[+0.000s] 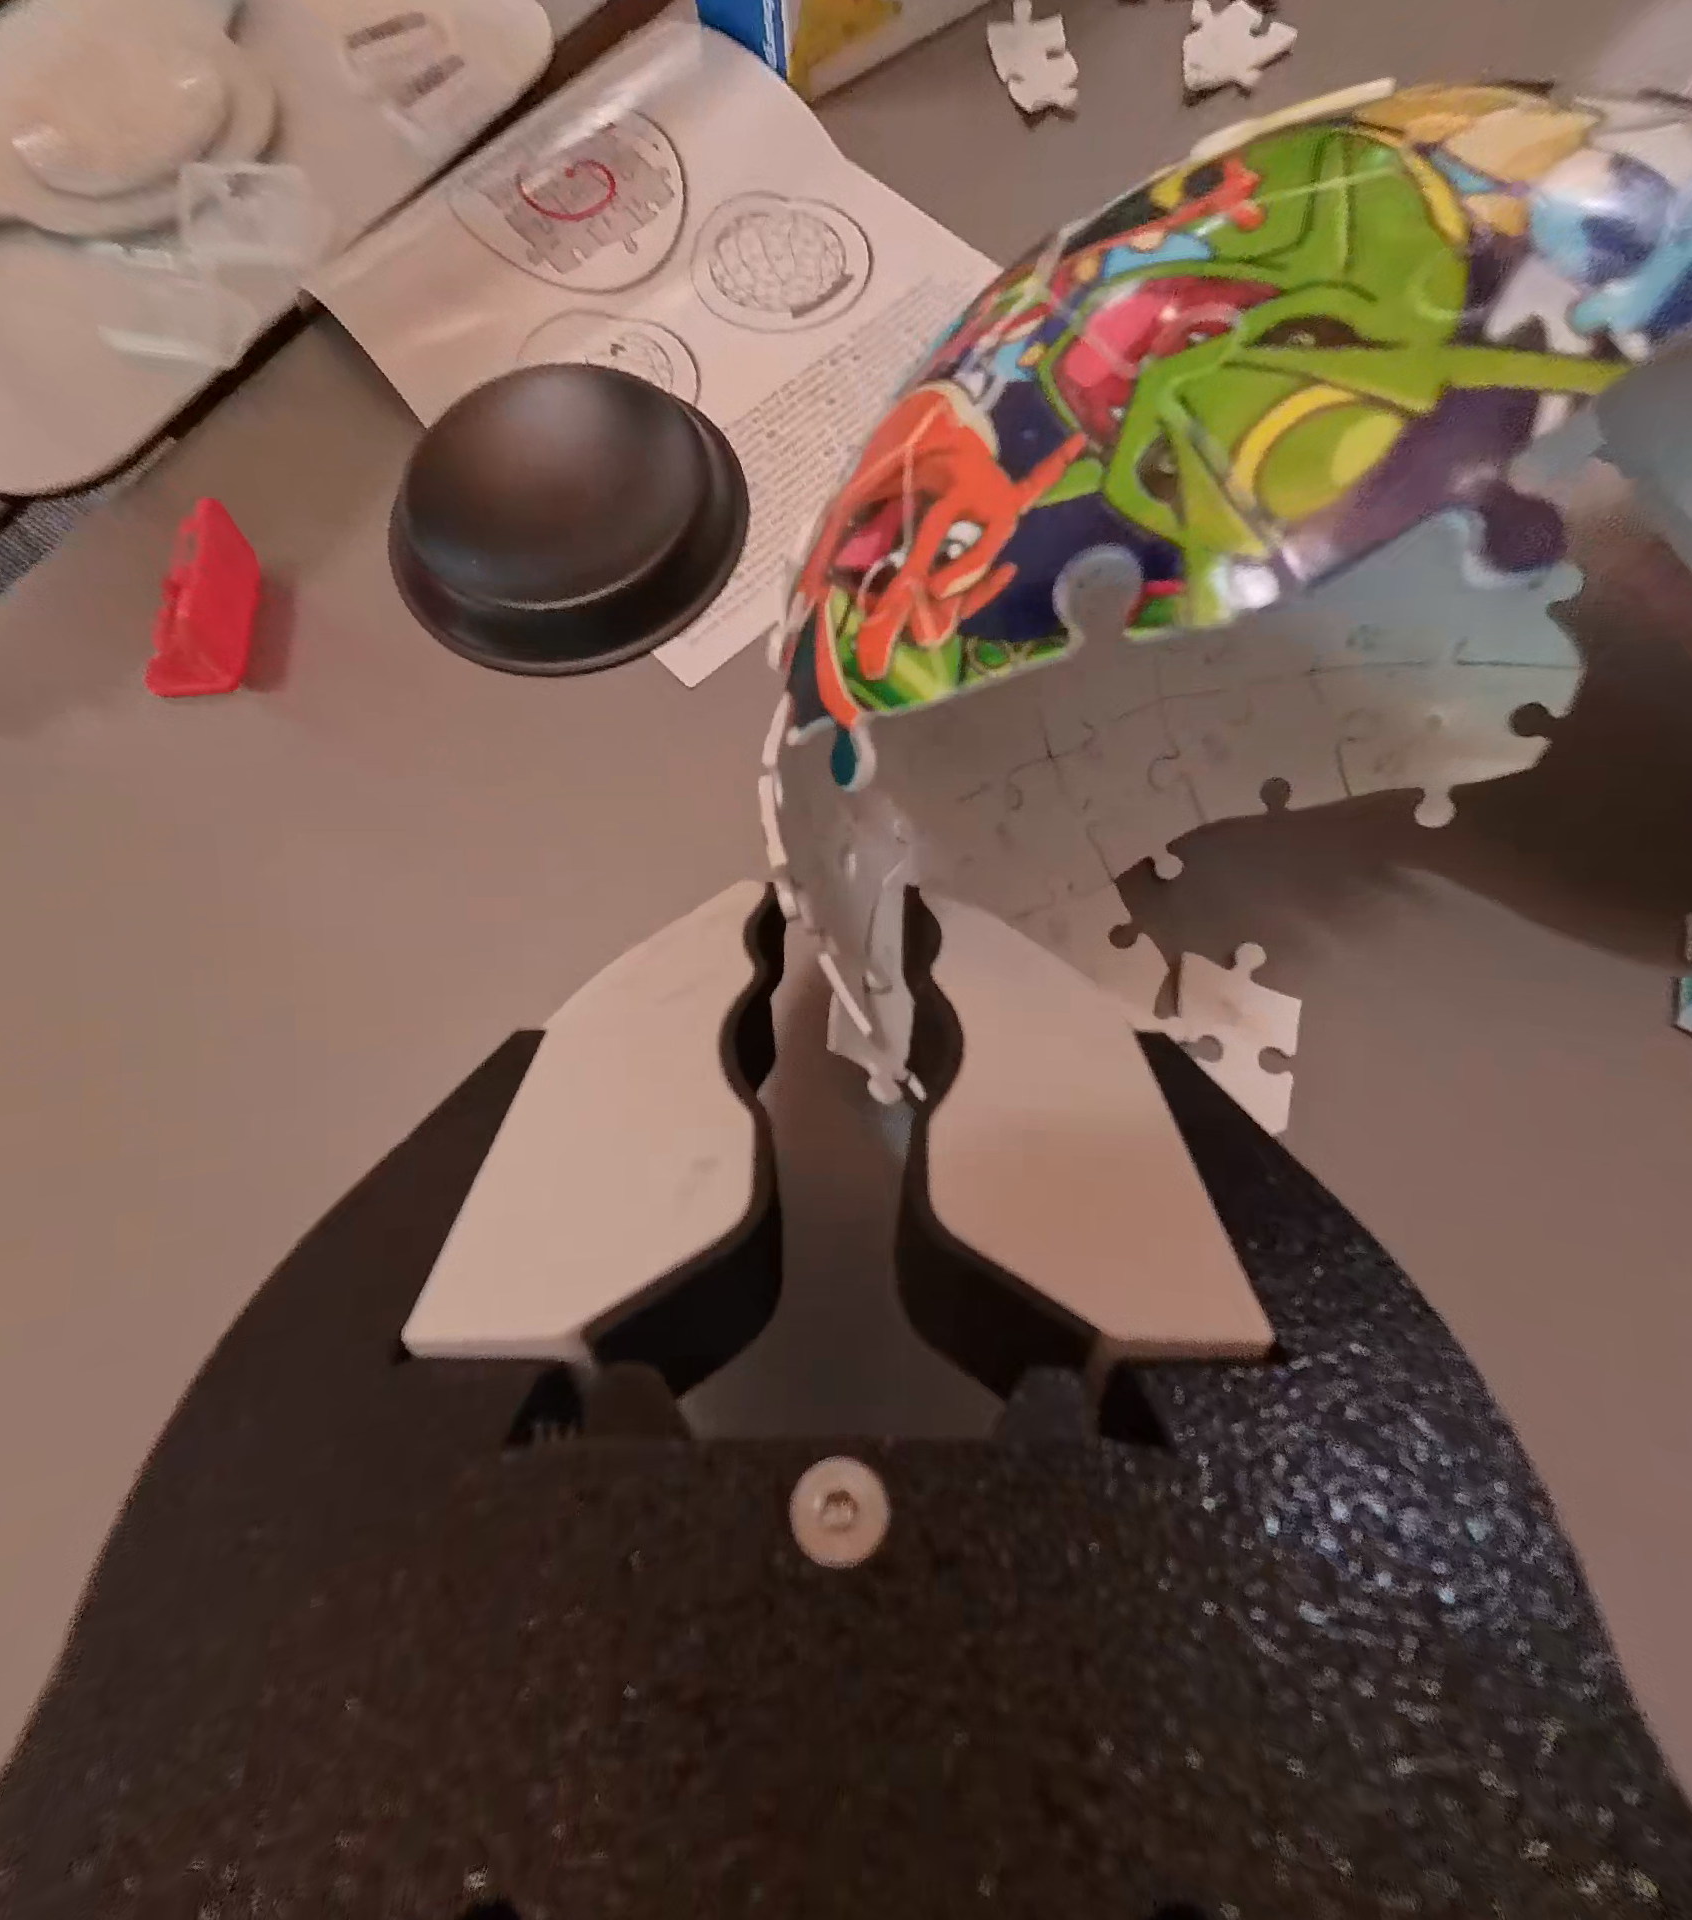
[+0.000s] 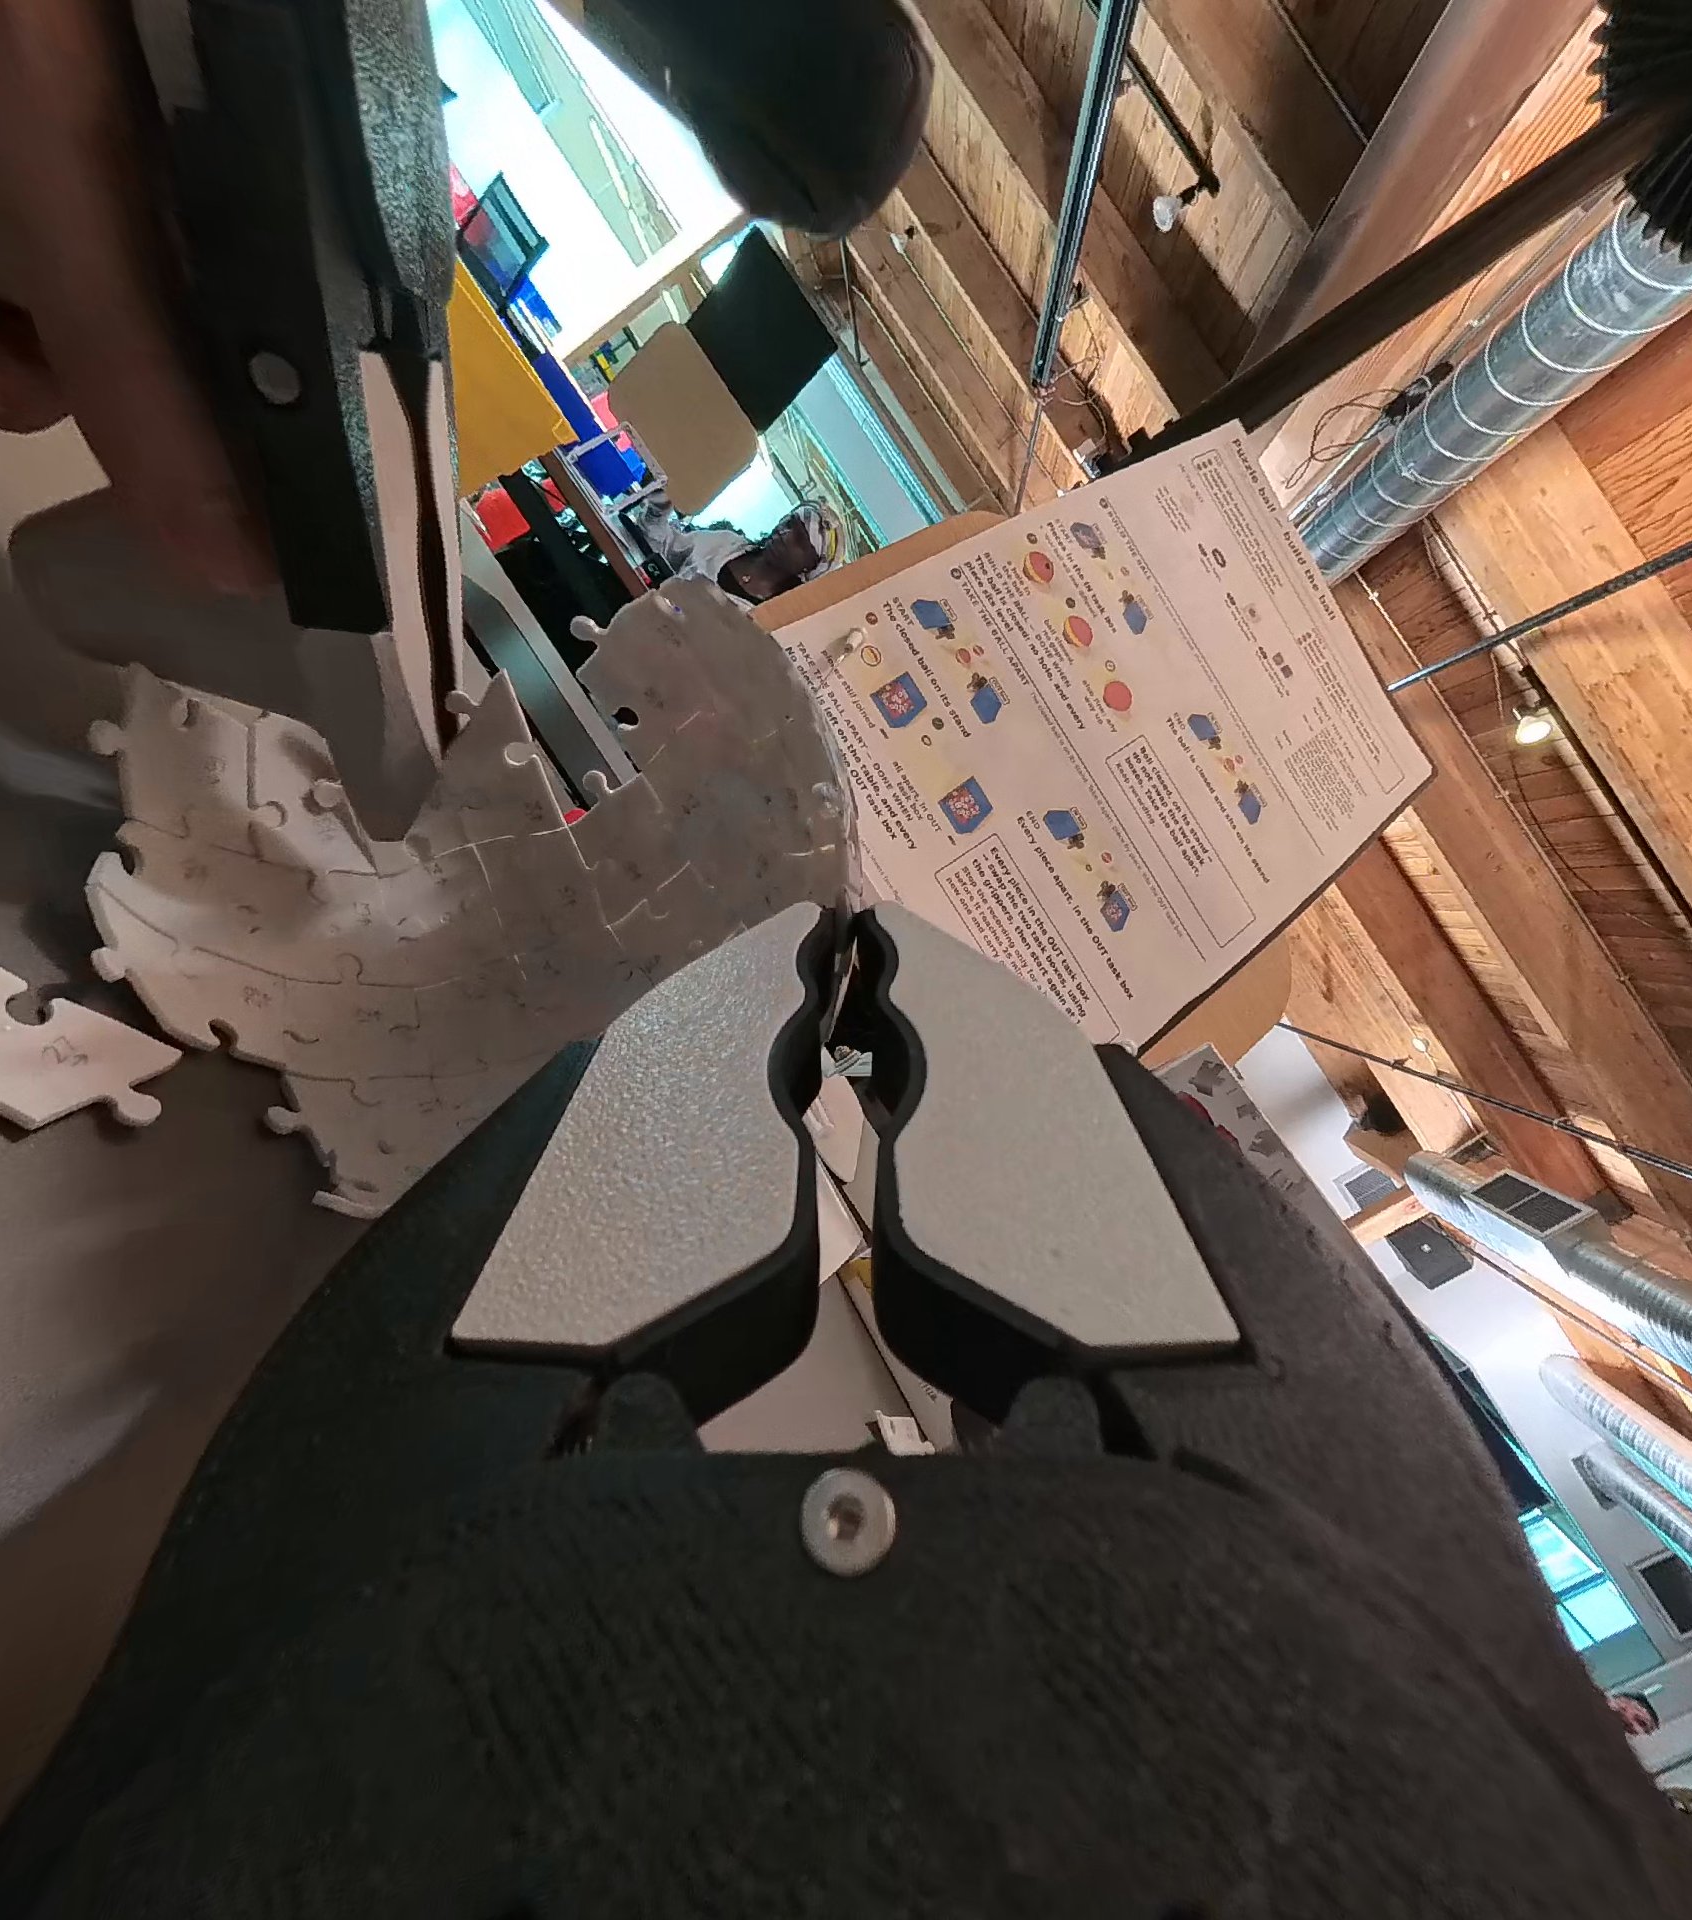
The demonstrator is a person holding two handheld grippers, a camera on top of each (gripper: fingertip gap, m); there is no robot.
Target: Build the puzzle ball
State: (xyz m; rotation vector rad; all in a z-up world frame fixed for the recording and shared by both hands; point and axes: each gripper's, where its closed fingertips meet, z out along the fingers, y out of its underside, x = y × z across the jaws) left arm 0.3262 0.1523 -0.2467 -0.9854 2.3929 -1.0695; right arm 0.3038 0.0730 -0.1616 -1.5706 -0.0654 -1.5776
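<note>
Left hand-held gripper [image 1: 847, 987] nearly closed, pinching the lower edge of the partial puzzle ball shell [image 1: 1185, 468], held above the desk [image 1: 302, 883]. Right hand-held gripper [image 2: 847, 935] clamped tight on the shell's opposite rim. Black stand [image 1: 567, 514] and loose pieces [image 1: 1237, 1039] lie on the desk beneath.

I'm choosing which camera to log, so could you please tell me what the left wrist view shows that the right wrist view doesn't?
Only the left wrist view shows the shell's colourful printed outside, the black dome stand, the red piece and the folded instruction sheet. Only the right wrist view shows the posted instruction board and wooden ceiling. Both show the partly built puzzle ball with its white inside, each gripper's fingers pinching its edge.
</note>
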